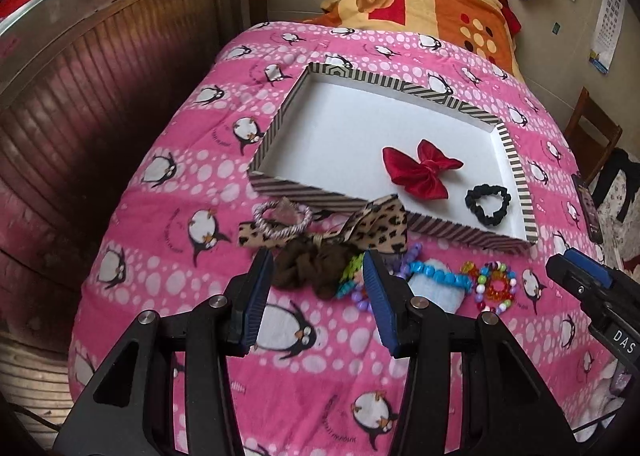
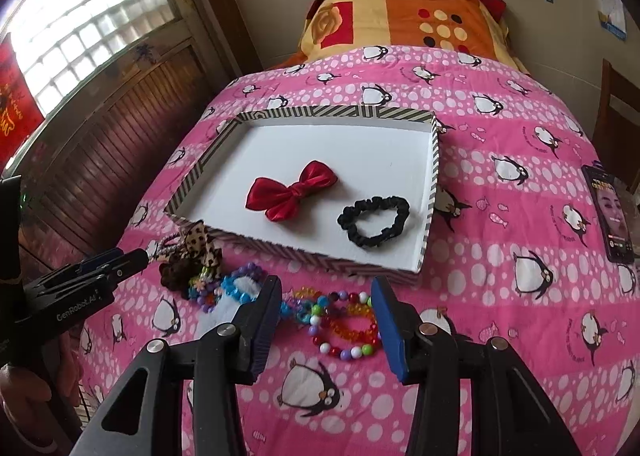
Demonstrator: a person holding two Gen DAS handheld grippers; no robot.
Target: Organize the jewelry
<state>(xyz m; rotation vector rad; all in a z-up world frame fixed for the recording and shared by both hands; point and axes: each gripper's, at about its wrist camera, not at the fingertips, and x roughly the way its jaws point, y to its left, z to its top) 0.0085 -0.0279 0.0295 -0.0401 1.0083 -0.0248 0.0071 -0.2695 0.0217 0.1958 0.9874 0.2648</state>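
Two pieces already lie in the striped tray on the bed: a red bow near its middle and a black scrunchie to the right of it, close to the near wall. The rest waits in a heap on the pink penguin quilt just in front of the tray's near edge. The left claw hangs above the left end of that heap, spread and holding nothing, with the brown scrunchie showing between its blue pads; the leopard bow and a pale striped hair tie lie just beyond, touching the tray wall. The right claw is likewise spread and empty over the bright bead bracelets, with a blue bead bracelet on a pale cloth to its left. To do the next pick well, I reckon each claw should come straight down on one piece only, pinching a bunched part of the scrunchie or one strand of beads, then lift clear over the wall before letting go in the empty left half. The pieces overlap, so a neighbour may get dragged along; the two claws work close together, and a phone lies at the far right of the quilt.
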